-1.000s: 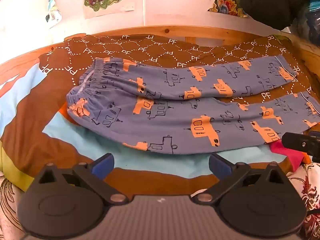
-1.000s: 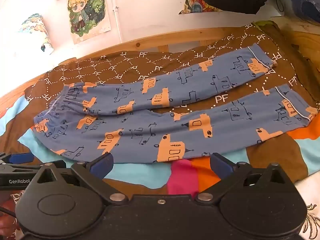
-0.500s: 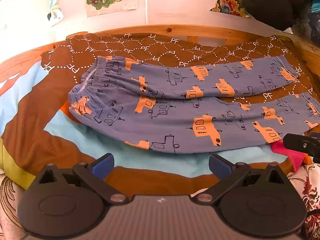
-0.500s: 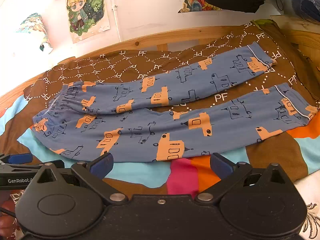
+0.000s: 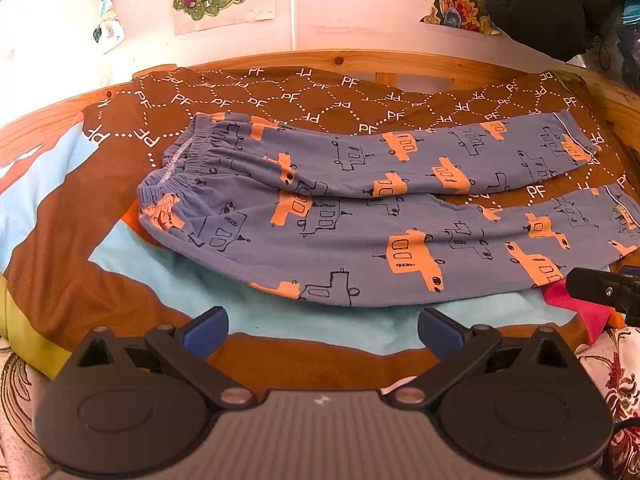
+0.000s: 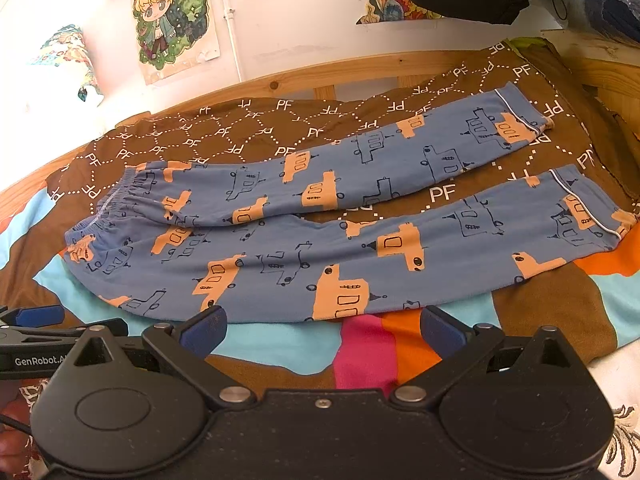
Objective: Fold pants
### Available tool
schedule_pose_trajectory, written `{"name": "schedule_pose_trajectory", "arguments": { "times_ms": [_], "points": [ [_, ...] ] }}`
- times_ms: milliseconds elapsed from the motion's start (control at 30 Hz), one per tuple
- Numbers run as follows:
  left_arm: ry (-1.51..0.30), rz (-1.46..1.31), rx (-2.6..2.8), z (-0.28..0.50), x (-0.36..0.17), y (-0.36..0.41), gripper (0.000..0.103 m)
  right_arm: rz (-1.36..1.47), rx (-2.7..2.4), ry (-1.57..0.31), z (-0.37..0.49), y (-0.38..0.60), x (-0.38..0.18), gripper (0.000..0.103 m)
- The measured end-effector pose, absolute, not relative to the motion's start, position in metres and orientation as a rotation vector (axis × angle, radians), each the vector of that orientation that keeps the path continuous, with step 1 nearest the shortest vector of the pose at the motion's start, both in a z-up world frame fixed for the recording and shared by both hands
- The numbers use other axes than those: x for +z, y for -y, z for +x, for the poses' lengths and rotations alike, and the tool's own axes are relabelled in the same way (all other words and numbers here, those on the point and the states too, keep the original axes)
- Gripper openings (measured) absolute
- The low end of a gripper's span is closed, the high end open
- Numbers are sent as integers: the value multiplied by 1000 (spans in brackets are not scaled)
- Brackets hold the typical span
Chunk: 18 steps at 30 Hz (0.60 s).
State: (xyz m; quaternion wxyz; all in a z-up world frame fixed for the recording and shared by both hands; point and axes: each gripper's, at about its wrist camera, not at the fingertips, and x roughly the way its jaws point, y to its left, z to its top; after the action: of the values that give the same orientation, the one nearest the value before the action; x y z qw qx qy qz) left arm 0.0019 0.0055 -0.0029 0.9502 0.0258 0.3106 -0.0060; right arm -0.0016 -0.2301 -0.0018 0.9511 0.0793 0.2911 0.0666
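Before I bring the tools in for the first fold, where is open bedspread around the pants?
Free: the light blue strip of bedspread between the pants and the left tool, and the brown PF-patterned band between the far leg and the wooden bed rail. Tighter: the narrow wedge between the two legs, and beside the right tool.
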Motion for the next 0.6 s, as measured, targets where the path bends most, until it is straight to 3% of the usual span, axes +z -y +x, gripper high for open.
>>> {"name": "schedule_pose_trajectory", "arguments": {
  "times_ms": [600],
  "points": [
    [-631, 68, -18, 0, -4, -2, 103, 157, 128, -587, -2, 230, -2, 102]
  ]
}}
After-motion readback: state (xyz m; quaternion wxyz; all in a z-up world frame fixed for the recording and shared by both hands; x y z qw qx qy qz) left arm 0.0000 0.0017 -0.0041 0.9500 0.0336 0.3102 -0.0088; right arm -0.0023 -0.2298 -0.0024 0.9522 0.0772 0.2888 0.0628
